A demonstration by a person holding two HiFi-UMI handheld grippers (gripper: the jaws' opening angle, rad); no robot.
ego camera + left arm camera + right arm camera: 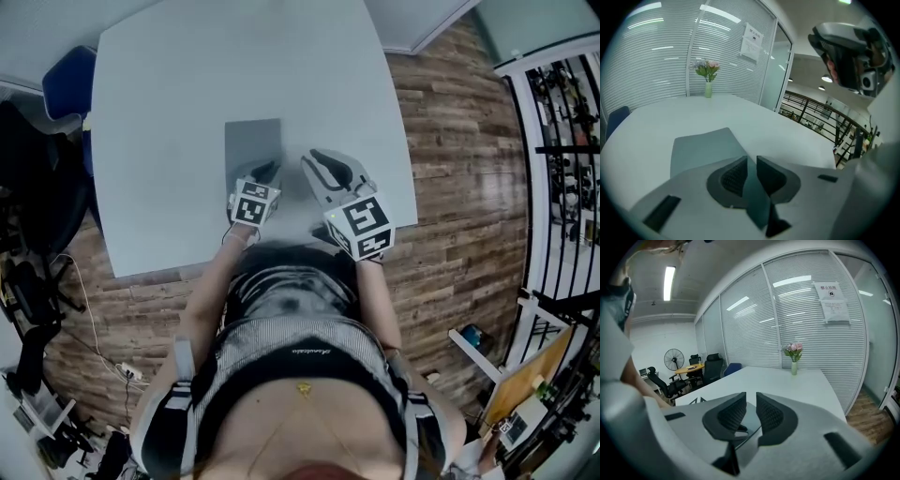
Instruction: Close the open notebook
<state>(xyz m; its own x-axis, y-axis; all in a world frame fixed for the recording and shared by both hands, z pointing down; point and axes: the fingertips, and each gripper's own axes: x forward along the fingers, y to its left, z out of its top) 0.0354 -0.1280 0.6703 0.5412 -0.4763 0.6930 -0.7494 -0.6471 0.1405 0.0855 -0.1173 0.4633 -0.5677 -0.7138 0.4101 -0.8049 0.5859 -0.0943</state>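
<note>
The left claw (265, 172) stands with its jaws only a narrow slit apart. Nothing is pinched between its two black pads (733, 177), which are rubbery and finely ribbed. Its tips hang at the near edge of the notebook (251, 142); I cannot tell whether they touch it. The right claw (323, 167), at 3 o'clock from the left one, also shows a thin gap between its ribbed pads (729, 414) and holds nothing. It sits over bare counter (159, 103), just beside the notebook's near right corner.

The one notebook lies closed and flat on the counter, at 12 o'clock from the left claw. It is a thin grey rectangle with a matte, plain cover (701, 147). The counter is smooth and pale, with rounded corners. Each claw has a moulded grey shell and carries one cube with black-and-white square markers (253, 203), so there are two cubes.

At the far end of the counter, at 11 o'clock in the left gripper view, stands a single slim vase (708, 89) of pink flowers (707, 68). Behind it runs a glass wall with slatted blinds and one paper notice (752, 42). One blue chair (67, 84) is tucked at the counter's far left corner. The floor (459, 187) is of wood planks.
</note>
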